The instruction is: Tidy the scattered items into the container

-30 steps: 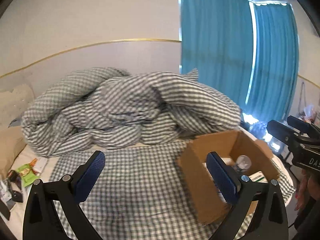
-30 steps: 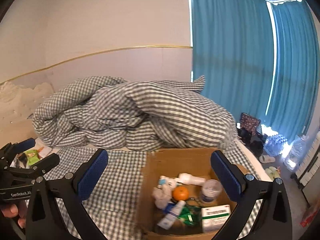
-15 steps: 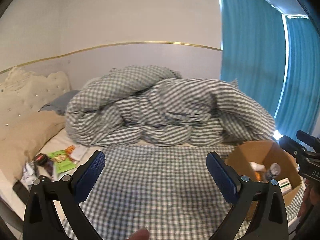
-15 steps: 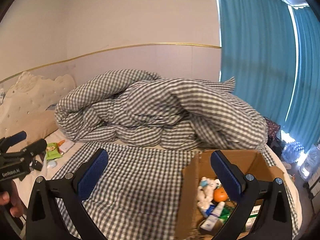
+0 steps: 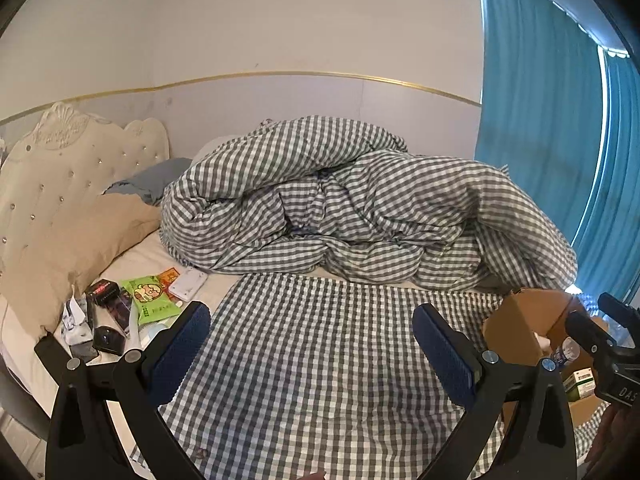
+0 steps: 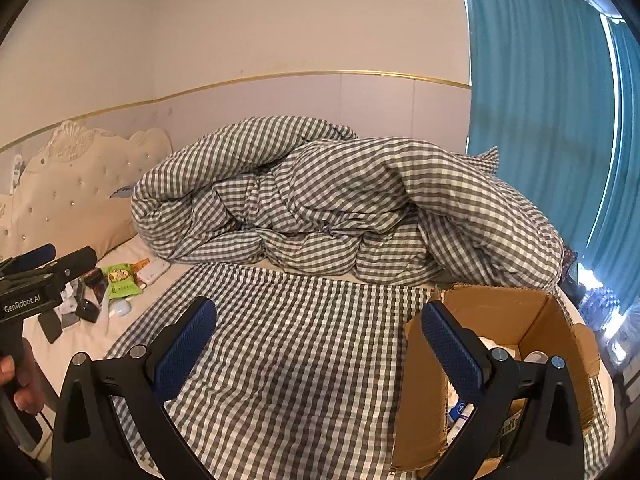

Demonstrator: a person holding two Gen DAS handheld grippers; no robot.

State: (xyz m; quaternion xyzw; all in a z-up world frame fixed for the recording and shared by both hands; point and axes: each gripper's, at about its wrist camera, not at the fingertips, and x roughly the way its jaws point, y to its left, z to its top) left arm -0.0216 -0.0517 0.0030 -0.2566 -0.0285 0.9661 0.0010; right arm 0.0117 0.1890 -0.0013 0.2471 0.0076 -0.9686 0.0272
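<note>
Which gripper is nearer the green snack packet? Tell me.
Left. The left gripper hangs just right of the green snack packet; the right gripper sits farther right, beside the cardboard box.

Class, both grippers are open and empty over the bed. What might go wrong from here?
1. The scattered items lie crowded and overlapping by the pillow; the left gripper may pinch two or nudge some off the edge.
2. The cardboard box sits on soft bedding near the bed's edge; a knock might tip it.

Matt corrugated cardboard box (image 6: 496, 312), soft checked cloth sheet (image 6: 300, 340), glossy green plastic packet (image 5: 154, 298).
</note>
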